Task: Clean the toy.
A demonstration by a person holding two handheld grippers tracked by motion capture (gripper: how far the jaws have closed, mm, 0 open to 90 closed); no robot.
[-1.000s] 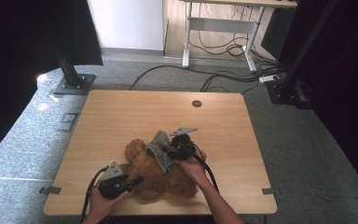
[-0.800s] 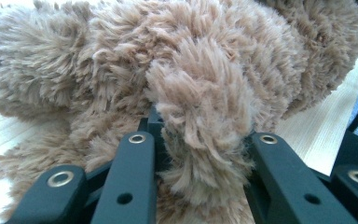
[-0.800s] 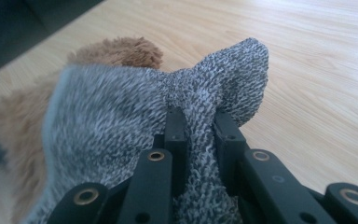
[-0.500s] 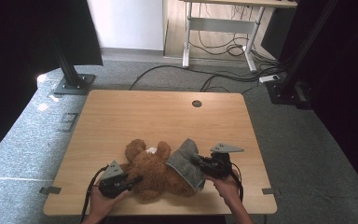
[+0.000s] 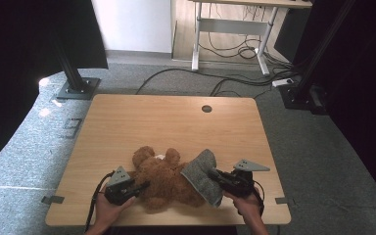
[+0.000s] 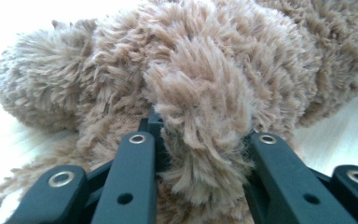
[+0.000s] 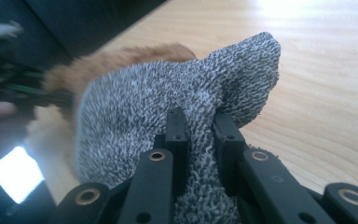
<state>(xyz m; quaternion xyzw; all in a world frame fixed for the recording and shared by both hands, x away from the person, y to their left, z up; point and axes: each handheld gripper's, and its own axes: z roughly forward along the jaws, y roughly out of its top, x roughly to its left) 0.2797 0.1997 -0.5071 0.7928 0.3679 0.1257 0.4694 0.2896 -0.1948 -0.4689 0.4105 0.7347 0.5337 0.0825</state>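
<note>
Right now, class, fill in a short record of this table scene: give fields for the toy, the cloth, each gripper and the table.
toy: brown teddy bear, lying near the front edge of the table
cloth: grey towel, draped over the bear's right side
left gripper: shut on the bear's fur
right gripper: shut on the towel's edge
table: light wood, round hole near its far edge

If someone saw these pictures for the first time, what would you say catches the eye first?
A fluffy brown teddy bear lies near the front edge of the wooden table. The left gripper is clamped on a tuft of its fur at its left side. At its right side the right gripper pinches a grey towel that leans against the bear.
</note>
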